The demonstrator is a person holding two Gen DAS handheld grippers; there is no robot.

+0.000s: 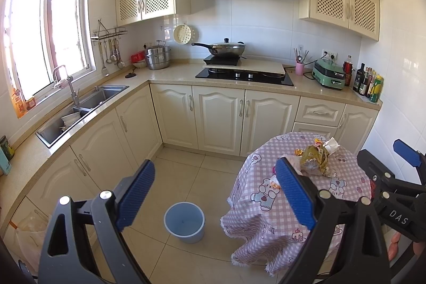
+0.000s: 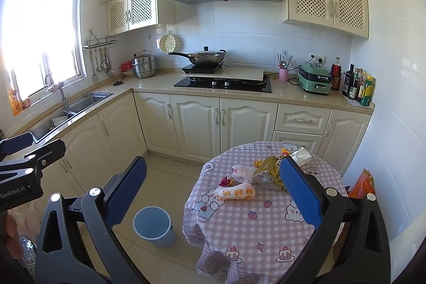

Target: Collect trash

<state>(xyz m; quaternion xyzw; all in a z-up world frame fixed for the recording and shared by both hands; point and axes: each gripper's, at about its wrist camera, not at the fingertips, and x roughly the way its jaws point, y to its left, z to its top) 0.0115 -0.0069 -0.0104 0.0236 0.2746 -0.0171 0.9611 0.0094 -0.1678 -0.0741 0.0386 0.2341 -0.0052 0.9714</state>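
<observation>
While both tools are hanging above the tiled kitchen floor, the left gripper (image 1: 215,196) is standing released, its ribbed blue rubber pads spread wide and holding nothing, and the right gripper (image 2: 213,192) is likewise gaping with nothing between its textured pads. Ahead of the right gripper and toward its right finger, a round table (image 2: 266,230) is wearing a pink checked cloth with cartoon prints, and the trash is lying on it: a crinkled gold foil bag (image 2: 269,172), a puffy orange-and-white snack packet (image 2: 235,193), a thin crumpled pink-white wrapper (image 2: 243,170) and a wadded white tissue (image 2: 300,156). Below and between the left gripper's fingers, a smooth, cylindrical pale-blue plastic bin (image 1: 184,221) is sitting open on the glossy floor tiles, just beside the table's draped cloth.
</observation>
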